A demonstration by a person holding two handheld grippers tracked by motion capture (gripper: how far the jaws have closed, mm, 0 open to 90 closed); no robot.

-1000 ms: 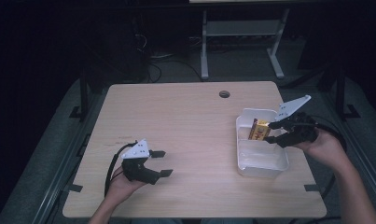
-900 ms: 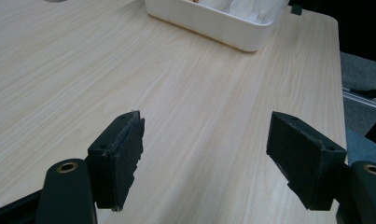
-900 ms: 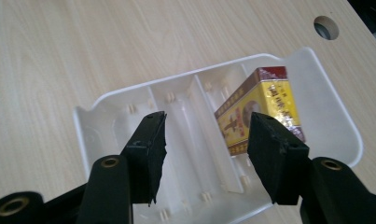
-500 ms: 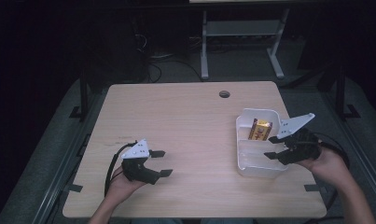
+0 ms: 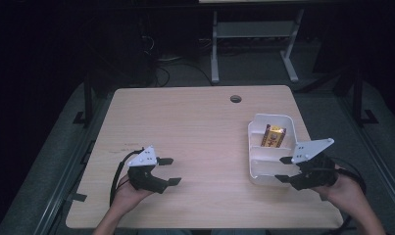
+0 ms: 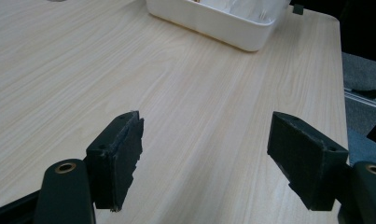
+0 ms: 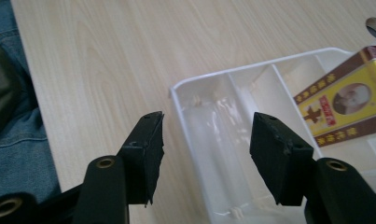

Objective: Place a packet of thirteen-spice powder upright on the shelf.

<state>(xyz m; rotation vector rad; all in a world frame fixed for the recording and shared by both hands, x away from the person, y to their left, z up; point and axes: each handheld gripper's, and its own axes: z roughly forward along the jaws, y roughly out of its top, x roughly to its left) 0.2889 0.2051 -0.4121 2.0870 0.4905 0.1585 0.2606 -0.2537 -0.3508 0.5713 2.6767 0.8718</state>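
- We hold the left gripper near the table's front left edge, same spot as a second ago; the only change in the high view is on the right.
- Its jaws stand wide apart with nothing between them. The left gripper view shows bare wood in the gap and the white tray well off at the top.
- The tray sits on the right half of the table, unmoved against both earlier frames.
- The yellow box lies in the tray's far compartment, leaning on the divider. A second ago it was at the right gripper's tips over that compartment; half a second ago it was already lying there, free.
- We've pulled the right gripper back toward the table's front edge. It was over the tray's far end a second ago, then at its right side, and now it's at the tray's near right corner, tips over the near compartment's edge.
- Its jaws have just been opening and now stand moderately wide, holding nothing. In the right gripper view the tray's near rim and an empty compartment lie between them, no contact we can see.
- Same view: the box is off to the upper right, well clear of the jaws.
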